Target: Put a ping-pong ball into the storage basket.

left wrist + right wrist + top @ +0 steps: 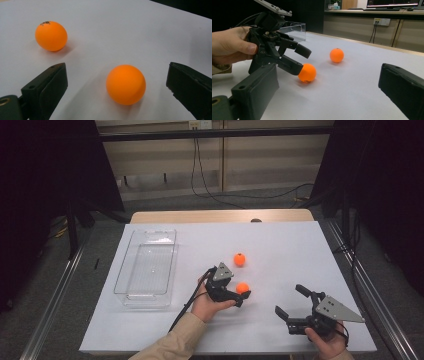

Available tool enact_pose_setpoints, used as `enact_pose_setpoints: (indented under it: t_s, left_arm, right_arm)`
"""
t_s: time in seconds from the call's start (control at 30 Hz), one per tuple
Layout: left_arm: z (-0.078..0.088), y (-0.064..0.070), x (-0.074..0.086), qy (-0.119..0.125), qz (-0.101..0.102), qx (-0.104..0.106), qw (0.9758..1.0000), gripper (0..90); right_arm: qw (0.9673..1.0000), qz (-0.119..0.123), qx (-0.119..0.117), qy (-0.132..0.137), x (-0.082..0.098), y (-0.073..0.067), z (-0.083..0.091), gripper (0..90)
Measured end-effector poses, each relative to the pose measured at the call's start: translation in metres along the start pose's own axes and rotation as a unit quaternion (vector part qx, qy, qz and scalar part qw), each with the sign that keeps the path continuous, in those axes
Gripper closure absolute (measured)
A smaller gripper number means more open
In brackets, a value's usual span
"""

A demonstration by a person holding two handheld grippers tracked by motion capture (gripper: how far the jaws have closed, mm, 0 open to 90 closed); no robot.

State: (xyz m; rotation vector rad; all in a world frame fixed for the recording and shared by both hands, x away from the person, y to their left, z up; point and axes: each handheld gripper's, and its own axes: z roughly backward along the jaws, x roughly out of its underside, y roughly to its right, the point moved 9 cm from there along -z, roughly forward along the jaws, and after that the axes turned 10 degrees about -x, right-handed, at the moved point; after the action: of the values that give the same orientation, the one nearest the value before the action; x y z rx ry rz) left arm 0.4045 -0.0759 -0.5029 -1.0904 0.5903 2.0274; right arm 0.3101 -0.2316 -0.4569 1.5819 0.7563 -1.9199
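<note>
Two orange balls lie on the white table sheet. The near ball sits between the spread jaws of my left gripper, which is open, with a gap on either side of the ball. The far ball rests alone a little beyond it. My right gripper is open and holds nothing, low over the sheet at the front right, its jaws pointing toward the left gripper and the balls.
A clear plastic bin stands with nothing in it on the left part of the sheet. The table's wooden far edge shows past the sheet. Metal rails run along both sides of the table.
</note>
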Motion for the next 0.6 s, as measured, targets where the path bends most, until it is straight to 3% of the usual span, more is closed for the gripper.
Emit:
enact_pose_setpoints:
  t_s: [0.23, 0.37, 0.6]
  left_arm:
    - [-0.0036, 0.0031, -0.0007, -0.012, -0.027, 0.002, 0.9995, 12.9]
    - [-0.0064, 0.0035, 0.0007, -0.023, -0.021, 0.009, 0.9995, 17.3]
    - [-0.0087, 0.0065, 0.0045, -0.040, -0.035, 0.021, 0.9984, 26.4]
  right_arm:
    - [1.0000, 0.000, 0.000, 0.001, -0.0002, -0.0001, 0.0000, 1.9]
    - [1.0000, 0.000, -0.001, 0.001, -0.0002, 0.0003, 0.0004, 1.9]
    - [1.0000, 0.000, -0.002, 0.001, -0.0001, 0.0002, 0.0001, 2.0]
